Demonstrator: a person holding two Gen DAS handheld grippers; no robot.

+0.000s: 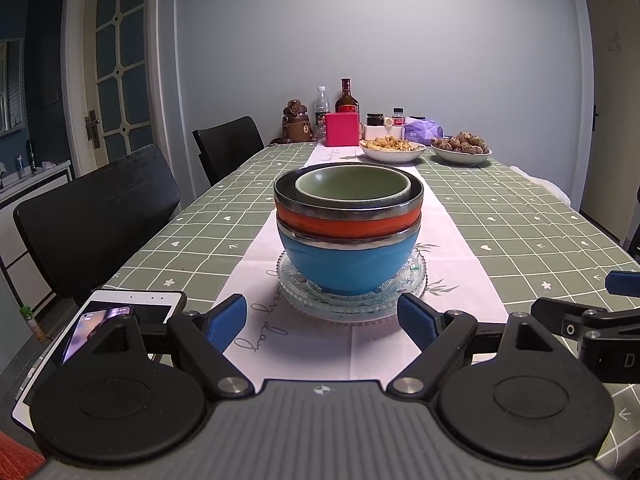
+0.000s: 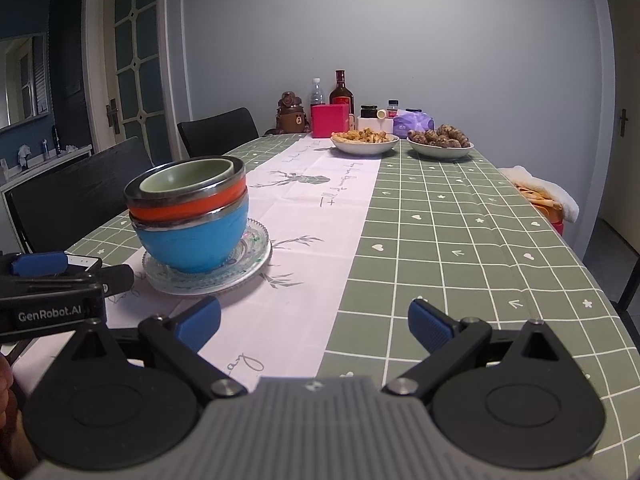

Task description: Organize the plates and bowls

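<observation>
Bowls and plates appear already consolidated: a small green bowl (image 1: 354, 184) sits nested in an orange bowl (image 1: 348, 222), which sits in a blue bowl (image 1: 348, 264), and the whole stack rests on clear glass plates (image 1: 414, 280) on the white runner (image 1: 320, 344) of the checked table (image 1: 520, 240). I judge the task near its end; I see no loose plate or bowl left to gather, apart from two dishes of food (image 2: 365, 143) at the far end, which look in use. What may remain is checking the stack. Stack axis is vertical, openings facing up; the green bowl sits off-centre toward the right inside the orange rim, and the upper bowls look slightly tilted in the right wrist view. My left gripper (image 1: 322, 320) is spread wide and empty, aimed straight at the stack, fingertips just short of the plates. My right gripper (image 2: 314, 322) is likewise spread and empty, pointing down the table with the stack off to its left. A phone (image 1: 120, 312) lies at the left table edge.
</observation>
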